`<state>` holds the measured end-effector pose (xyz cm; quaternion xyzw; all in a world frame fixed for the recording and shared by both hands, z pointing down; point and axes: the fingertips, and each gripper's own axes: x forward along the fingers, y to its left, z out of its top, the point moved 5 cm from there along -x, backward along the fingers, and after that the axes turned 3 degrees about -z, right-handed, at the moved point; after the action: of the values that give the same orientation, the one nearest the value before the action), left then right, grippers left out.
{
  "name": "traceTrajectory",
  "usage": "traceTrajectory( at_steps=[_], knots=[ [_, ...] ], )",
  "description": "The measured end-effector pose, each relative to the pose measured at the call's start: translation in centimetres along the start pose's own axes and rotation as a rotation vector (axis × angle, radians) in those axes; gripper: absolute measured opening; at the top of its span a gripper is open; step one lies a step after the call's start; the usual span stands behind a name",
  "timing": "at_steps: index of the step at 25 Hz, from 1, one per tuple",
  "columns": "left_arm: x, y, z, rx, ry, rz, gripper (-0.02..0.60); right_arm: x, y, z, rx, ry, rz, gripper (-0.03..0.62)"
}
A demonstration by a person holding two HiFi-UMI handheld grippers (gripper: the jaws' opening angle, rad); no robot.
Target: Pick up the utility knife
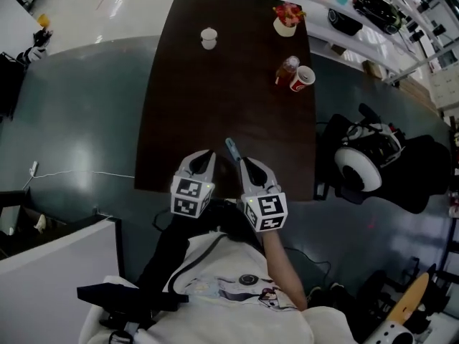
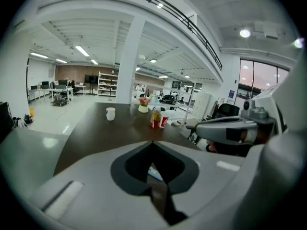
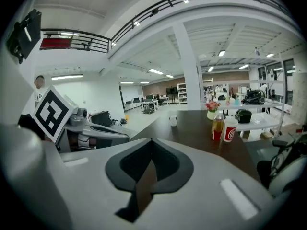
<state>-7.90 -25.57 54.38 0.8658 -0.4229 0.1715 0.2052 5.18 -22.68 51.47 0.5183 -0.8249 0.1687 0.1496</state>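
The utility knife (image 1: 232, 148), a small blue-grey handle, lies on the dark brown table (image 1: 215, 99) near its front edge. It sits between my two grippers, just ahead of the right one. In the left gripper view a pale blue strip of the knife (image 2: 154, 173) shows through the gap behind the jaws. My left gripper (image 1: 206, 156) is shut with its tips meeting and nothing in them. The right gripper (image 1: 244, 163) is also shut and empty, its tip close beside the knife. Both hover at the table's near edge, side by side.
At the table's far end stand a white cup (image 1: 209, 38), a flower pot (image 1: 287, 18), a bottle (image 1: 287, 69) and a red paper cup (image 1: 303, 78). A chair with black gear (image 1: 366, 165) stands right of the table. A white cable (image 1: 79, 173) lies on the floor to the left.
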Motion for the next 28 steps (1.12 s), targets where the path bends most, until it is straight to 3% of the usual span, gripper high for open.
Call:
traceTrajectory(
  at_steps=[5, 12, 28],
  knots=[
    [1.0, 0.7, -5.8, -0.07, 0.173, 0.022, -0.002, 2.0, -0.8, -5.1, 0.07, 0.158, 0.026, 0.002],
    [3.8, 1.8, -10.6, -0.156, 0.3, 0.015, -0.002, 5.3, -3.1, -9.7, 0.184, 0.291, 0.029, 0.003],
    [5.2, 3.2, -10.7, -0.218, 0.341, 0.017, -0.002, 11.9, -5.9, -15.3, 0.205, 0.517, 0.016, 0.081]
  ],
)
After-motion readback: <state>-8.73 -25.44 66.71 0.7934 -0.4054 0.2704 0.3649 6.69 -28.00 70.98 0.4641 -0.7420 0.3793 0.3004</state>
